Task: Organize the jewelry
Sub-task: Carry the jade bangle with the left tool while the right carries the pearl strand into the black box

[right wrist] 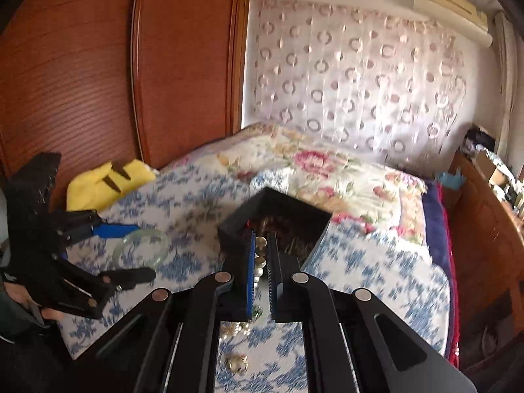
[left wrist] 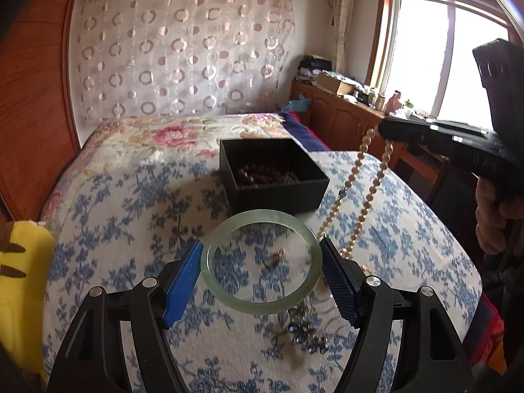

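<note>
A pale jade bangle (left wrist: 261, 266) is clamped in the left gripper (left wrist: 262, 275); a pearl necklace (left wrist: 355, 193) is pinched in the right gripper (right wrist: 261, 262). Release is needed over the black box (left wrist: 271, 177) at twelve o'clock.

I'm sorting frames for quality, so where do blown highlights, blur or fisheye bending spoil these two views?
Left wrist view: the bright window is blown out white, the reddish wooden wardrobe panel bows strongly, and the blue-flowered bedspread smears slightly. Right wrist view: the bedspread and the open black square box are motion-blurred, and the circle-patterned curtain is soft.
</note>
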{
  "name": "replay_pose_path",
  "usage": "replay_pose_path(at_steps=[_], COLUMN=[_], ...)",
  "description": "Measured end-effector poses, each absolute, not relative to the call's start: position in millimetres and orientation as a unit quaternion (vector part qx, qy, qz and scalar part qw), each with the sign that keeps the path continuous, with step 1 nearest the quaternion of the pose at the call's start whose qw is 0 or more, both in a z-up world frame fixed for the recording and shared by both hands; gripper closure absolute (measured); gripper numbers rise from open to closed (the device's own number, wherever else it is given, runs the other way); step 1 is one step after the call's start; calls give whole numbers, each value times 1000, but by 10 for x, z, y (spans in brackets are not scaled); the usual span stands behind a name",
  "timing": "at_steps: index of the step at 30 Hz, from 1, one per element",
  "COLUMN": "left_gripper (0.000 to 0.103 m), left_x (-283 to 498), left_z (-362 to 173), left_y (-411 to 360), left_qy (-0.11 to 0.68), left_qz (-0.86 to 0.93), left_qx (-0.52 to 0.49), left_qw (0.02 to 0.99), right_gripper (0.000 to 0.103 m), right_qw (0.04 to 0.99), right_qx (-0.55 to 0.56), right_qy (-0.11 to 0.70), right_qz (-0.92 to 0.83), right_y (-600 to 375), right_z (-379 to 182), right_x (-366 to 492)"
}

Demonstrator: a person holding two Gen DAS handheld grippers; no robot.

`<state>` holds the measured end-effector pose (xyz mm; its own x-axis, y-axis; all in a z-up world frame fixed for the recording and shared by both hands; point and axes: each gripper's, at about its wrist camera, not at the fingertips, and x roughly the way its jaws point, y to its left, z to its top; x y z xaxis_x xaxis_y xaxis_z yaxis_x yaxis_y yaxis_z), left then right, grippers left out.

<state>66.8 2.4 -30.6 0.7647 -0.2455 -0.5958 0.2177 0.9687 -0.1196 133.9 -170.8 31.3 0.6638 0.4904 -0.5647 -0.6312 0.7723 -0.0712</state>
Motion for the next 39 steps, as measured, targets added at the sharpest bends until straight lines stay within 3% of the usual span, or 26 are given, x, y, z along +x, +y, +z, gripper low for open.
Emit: replay_pose_path(at_steps=[31,39], left_gripper=[34,34], left_x=[1174,1378], left_z=[-22,-43], left_y=[-34,-8], left_qy=[293,296], left_qz=[-107,-96], left_qx=[9,6], left_qw=[950,950], right_gripper=[95,95], right_qw=[929,929], right_qx=[-114,-105], right_qy=[199,210], right_qz=[291,286], right_y=[-1612,-1583], right_z=[1276,1241], right_x=[1948,2188])
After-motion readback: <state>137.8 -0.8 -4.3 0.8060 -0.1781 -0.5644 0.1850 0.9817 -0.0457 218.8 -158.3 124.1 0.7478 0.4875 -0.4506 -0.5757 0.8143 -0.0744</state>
